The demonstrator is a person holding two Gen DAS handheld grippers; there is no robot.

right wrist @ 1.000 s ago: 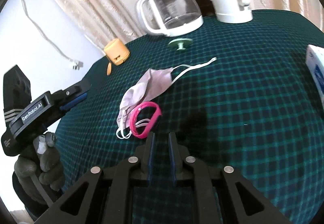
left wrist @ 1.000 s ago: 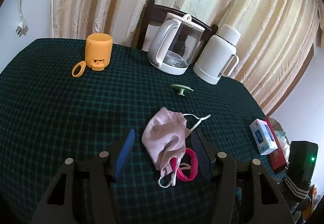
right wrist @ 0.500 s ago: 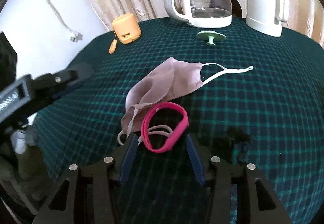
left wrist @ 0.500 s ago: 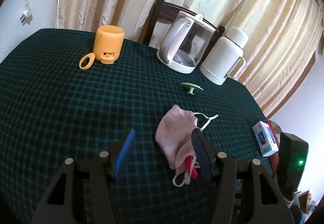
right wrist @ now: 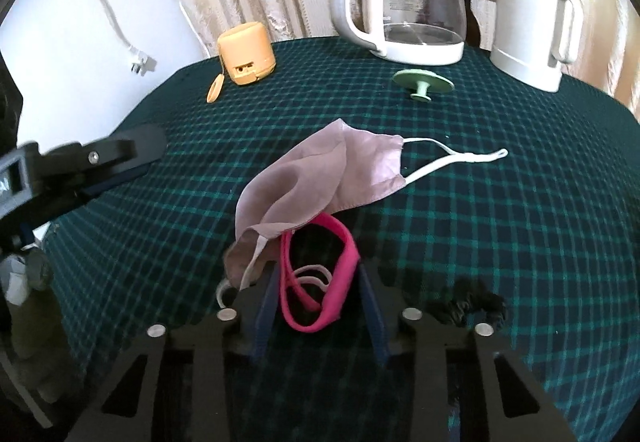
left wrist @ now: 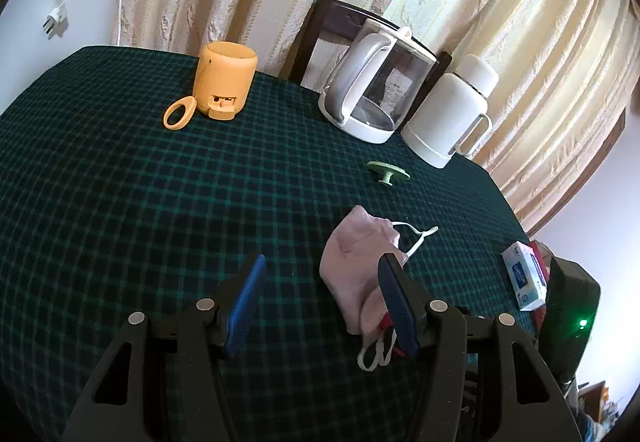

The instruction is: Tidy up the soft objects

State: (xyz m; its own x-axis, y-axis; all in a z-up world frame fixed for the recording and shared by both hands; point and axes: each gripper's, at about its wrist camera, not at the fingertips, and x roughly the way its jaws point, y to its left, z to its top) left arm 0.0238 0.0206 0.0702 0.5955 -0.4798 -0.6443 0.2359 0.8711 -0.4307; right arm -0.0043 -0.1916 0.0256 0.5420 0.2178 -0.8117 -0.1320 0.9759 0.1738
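Note:
A pale pink face mask (right wrist: 320,178) lies crumpled on the dark green checked tablecloth (right wrist: 520,226), its white ear loop stretched to the right. A pink wristband (right wrist: 346,270) lies against the mask's near edge, over a second white loop. My right gripper (right wrist: 318,282) straddles the wristband; its jaws are closing and both blue pads touch the band's sides. A black scrunchie (right wrist: 468,302) lies just right of that gripper. My left gripper (left wrist: 322,262) hovers open over the cloth, the mask (left wrist: 356,266) lying against its right finger.
At the back stand an orange speaker (left wrist: 226,82) with a loop strap, a glass kettle (left wrist: 380,90) and a white jug (left wrist: 452,114). A green stopper (left wrist: 386,170) lies before them. A small box (left wrist: 524,276) sits at the right edge. A chair and curtains are behind.
My right gripper moved up to the pink wristband, opened from nearly shut, and now narrows around it. The left gripper drifted left, so the mask sits by its right finger.

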